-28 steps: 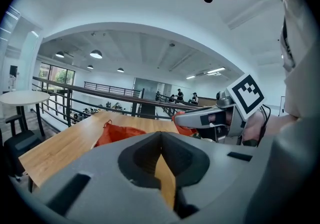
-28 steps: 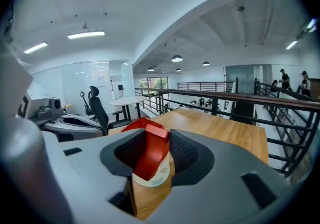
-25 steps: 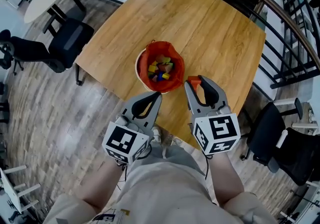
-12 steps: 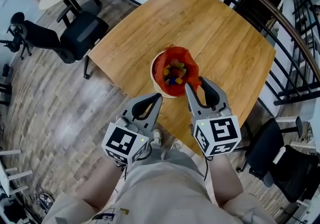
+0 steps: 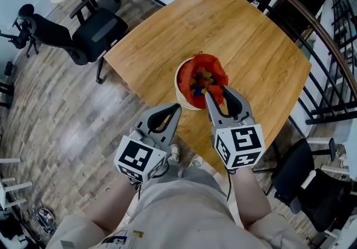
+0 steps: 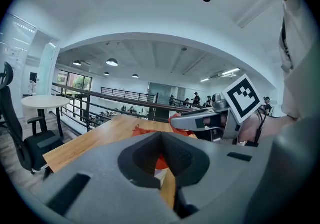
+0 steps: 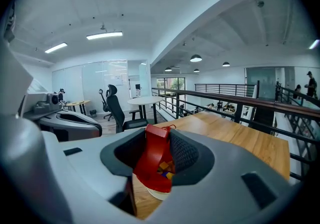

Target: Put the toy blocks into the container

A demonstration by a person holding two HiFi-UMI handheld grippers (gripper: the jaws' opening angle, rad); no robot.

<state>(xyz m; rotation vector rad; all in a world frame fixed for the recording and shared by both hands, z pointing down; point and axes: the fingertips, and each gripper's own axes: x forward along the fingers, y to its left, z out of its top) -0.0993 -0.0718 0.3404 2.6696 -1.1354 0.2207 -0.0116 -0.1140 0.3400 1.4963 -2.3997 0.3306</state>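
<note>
Right gripper view shows your right gripper (image 7: pixel 159 137) clamped on a raised flap of the red bag-like liner (image 7: pixel 156 160), pinched between both jaws. The liner looks like thin cloth, though it may be plastic. Just beyond and below those jaws sits the round white container (image 7: pixel 159 194) that the liner drapes into. The small multicoloured toy blocks (image 7: pixel 164 169) are piled inside it. Your left gripper (image 6: pixel 161 137) has its jaws together on nothing. It hangs just left of the right one, a little short of the container's near rim. Both grippers are over the near edge of the light wooden table (image 5: pixel 245 36).
</note>
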